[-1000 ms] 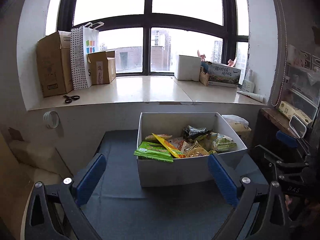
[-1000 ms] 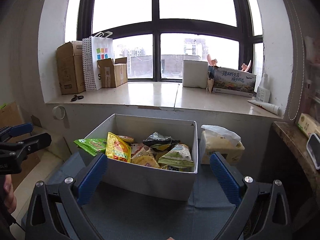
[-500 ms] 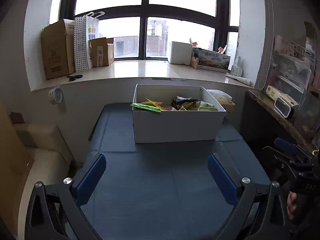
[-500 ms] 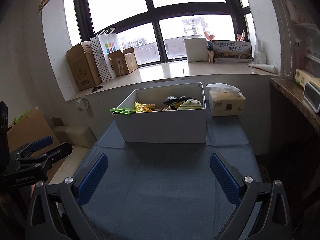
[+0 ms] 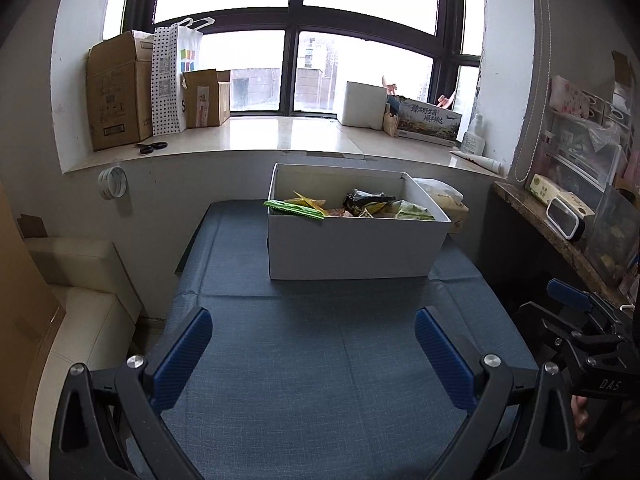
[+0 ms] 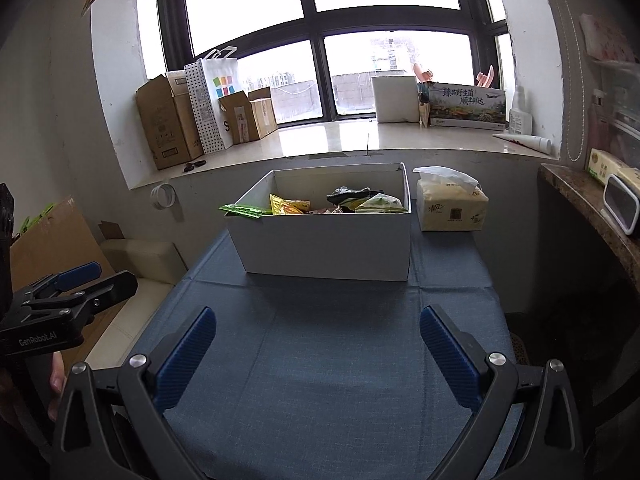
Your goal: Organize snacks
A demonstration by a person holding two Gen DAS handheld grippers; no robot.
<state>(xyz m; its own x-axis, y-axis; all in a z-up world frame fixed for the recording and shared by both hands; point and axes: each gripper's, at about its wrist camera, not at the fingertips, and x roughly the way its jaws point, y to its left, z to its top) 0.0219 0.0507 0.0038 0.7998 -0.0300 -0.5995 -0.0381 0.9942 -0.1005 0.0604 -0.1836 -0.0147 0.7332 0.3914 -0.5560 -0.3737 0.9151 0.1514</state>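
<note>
left wrist view: the left gripper (image 5: 312, 344) hangs over bare blue tablecloth (image 5: 320, 380), its jaws wide apart and empty. the white cardboard box (image 5: 352, 248) stands well ahead near the wall under the window sill, and the snack packets (image 5: 360, 208) lie heaped inside it. a green packet (image 5: 294, 209) pokes out over the box's left rim. the right gripper (image 5: 576, 320) shows at the right edge, off the table.

right wrist view: the right gripper (image 6: 318, 350) also hovers over the cloth with jaws spread and nothing between them. the box (image 6: 332, 244) is ahead, a yellow packet (image 6: 288, 204) and a pale green packet (image 6: 382, 203) standing among the rest, and a tissue pack (image 6: 452, 208) just beside the box on its right. no packet lies loose on the cloth.

this fits snacks gathered in, or a box waiting to be sorted out. either way, any grip goes best on a packet's flat edge, closing gently so it doesn't crush, and the overhanging green one is the likeliest to slip.
</note>
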